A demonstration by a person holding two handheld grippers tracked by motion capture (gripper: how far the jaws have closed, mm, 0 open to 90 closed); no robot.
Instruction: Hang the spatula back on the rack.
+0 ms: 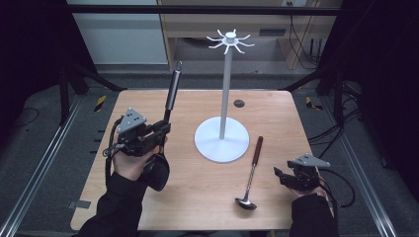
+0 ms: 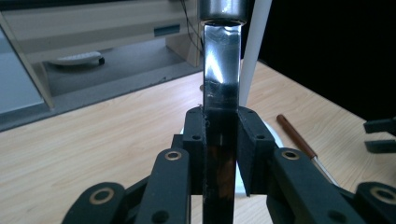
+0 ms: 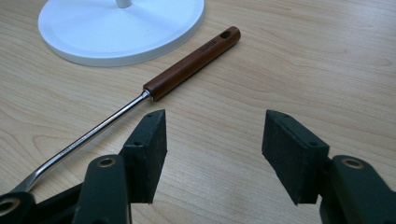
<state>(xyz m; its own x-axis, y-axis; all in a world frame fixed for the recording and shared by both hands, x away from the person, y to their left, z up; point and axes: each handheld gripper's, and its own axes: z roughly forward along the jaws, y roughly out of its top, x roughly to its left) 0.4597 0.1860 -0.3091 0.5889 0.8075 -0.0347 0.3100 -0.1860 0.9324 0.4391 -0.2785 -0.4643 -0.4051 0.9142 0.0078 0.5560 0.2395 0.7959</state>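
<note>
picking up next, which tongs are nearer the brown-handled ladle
Right. The right tongs sit open just beside the ladle; the left tongs are across the table, clamped on a black utensil.

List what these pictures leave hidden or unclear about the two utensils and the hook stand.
- Black utensil: its head is dark and half behind the left gripper in the high view; cut off in the left gripper view.
- Ladle: bowl cut off in the right gripper view.
- Stand: hook shapes too small.

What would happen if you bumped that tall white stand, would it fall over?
Probably not easily. The stand sits on a wide, flat round foot, which should keep it steady. Still, its pole is tall and thin with hooks at the very top, so a hard knock up high might make it wobble or tip. It looks stiff, not bendy.
</note>
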